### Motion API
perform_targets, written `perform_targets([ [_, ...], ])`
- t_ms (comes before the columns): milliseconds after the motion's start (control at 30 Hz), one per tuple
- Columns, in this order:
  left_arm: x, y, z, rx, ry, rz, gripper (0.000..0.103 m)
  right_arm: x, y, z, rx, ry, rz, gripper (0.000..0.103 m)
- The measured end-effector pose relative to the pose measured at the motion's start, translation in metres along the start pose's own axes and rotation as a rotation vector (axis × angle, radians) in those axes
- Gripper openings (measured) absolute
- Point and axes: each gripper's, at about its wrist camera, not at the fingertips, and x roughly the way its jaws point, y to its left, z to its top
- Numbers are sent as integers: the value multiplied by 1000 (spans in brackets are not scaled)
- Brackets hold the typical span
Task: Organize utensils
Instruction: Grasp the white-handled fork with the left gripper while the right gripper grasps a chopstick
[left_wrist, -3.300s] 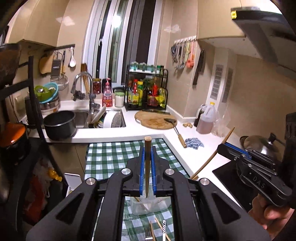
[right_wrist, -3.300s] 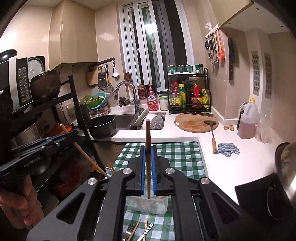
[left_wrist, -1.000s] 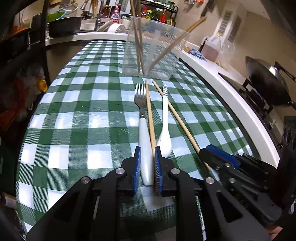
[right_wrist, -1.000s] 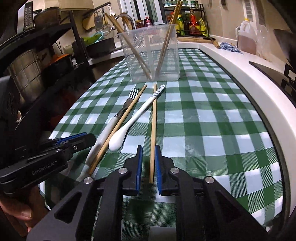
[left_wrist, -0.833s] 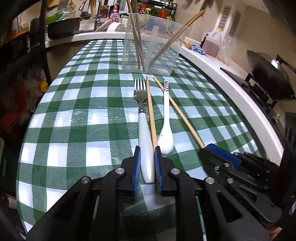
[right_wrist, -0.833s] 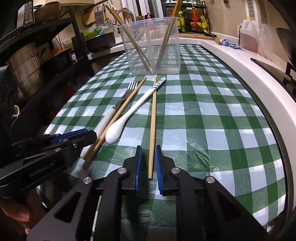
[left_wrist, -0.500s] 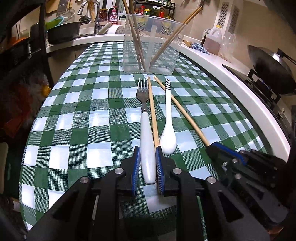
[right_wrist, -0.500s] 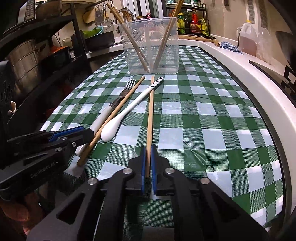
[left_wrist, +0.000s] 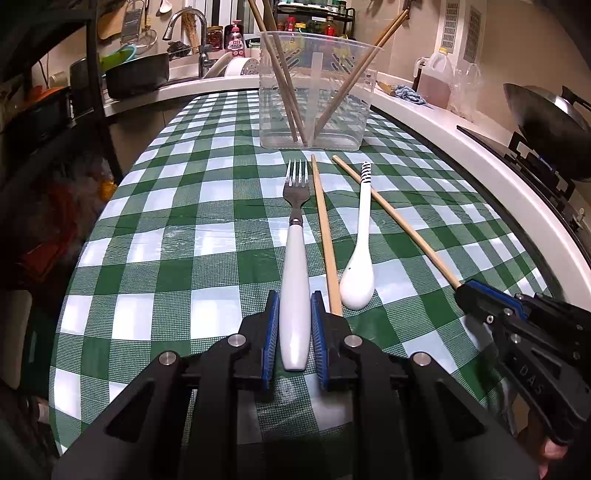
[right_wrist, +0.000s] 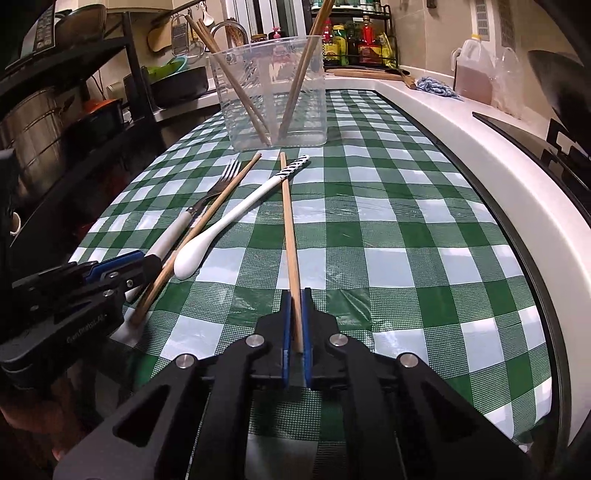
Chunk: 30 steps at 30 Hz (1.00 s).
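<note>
On the green checked tablecloth lie a white-handled fork, a wooden chopstick beside it, a white spoon and a second chopstick. My left gripper is shut on the fork's handle end, which rests on the cloth. My right gripper is shut on the near end of the second chopstick, whose far tip lies over the spoon's striped handle. A clear plastic container behind them holds three upright chopsticks. Each gripper shows in the other's view: the right gripper and the left gripper.
A white counter edge runs along the table's right side, with a wok on a stove and an oil jug. A black rack with pots stands at the left. The sink lies behind the container.
Both grippers came down from over the container, leaving their chopsticks in it. The right jaws have closed on the chopstick on the cloth. The left stays around the fork handle.
</note>
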Motion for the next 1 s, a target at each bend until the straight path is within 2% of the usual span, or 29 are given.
perform_targets([
  [433, 4, -5, 2, 23, -22, 34, 18, 7, 0, 7, -2, -8, 1, 8],
  [1000, 4, -6, 2, 27, -23, 35, 18, 7, 0, 6, -10, -18, -6, 6],
])
